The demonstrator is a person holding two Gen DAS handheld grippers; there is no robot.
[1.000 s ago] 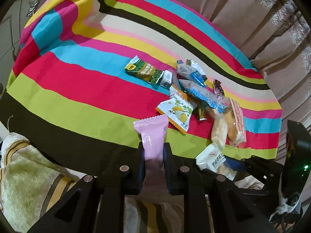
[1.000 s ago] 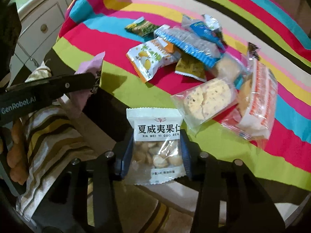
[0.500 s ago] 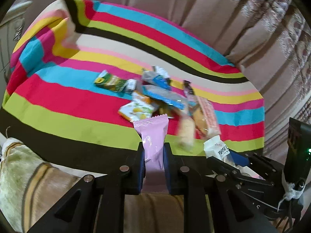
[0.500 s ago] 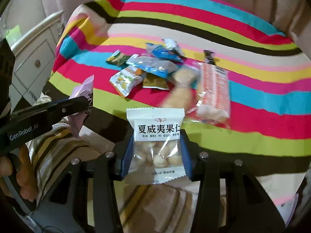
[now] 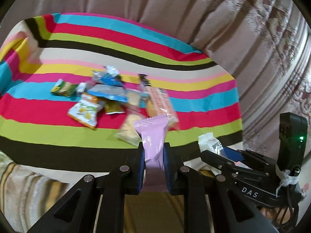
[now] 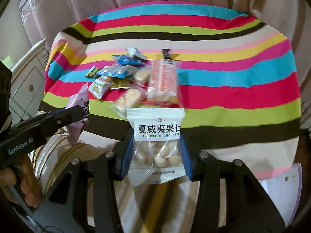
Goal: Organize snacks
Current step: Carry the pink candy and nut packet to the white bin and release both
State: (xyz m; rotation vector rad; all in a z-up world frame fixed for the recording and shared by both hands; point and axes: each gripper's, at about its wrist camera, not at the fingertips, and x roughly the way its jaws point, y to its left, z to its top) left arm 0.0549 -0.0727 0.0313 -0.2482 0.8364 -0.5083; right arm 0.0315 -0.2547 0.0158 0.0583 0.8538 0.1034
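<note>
Both grippers are loaded, so the step in hand looks like carrying two picked snacks away from the pile to wherever they are being sorted (no bin or tray shows in either view, so the destination cannot be told). The left gripper (image 5: 153, 155) has its jaws drawn narrow, pinching a pink wrapped snack (image 5: 152, 134) that stands upright between the pads. The right gripper (image 6: 155, 151) holds a white macadamia nut packet (image 6: 156, 143) across its width, jaws set at a middling gap. Both point downward at a slant toward the striped blanket (image 6: 233, 89), where the remaining snack pile (image 5: 116, 99) lies well ahead of the fingertips. In the right wrist view the person's left hand (image 6: 21, 176) grips its tool's handle. Next, each packet needs a clear spot and a gentle release, one at a time.
</note>
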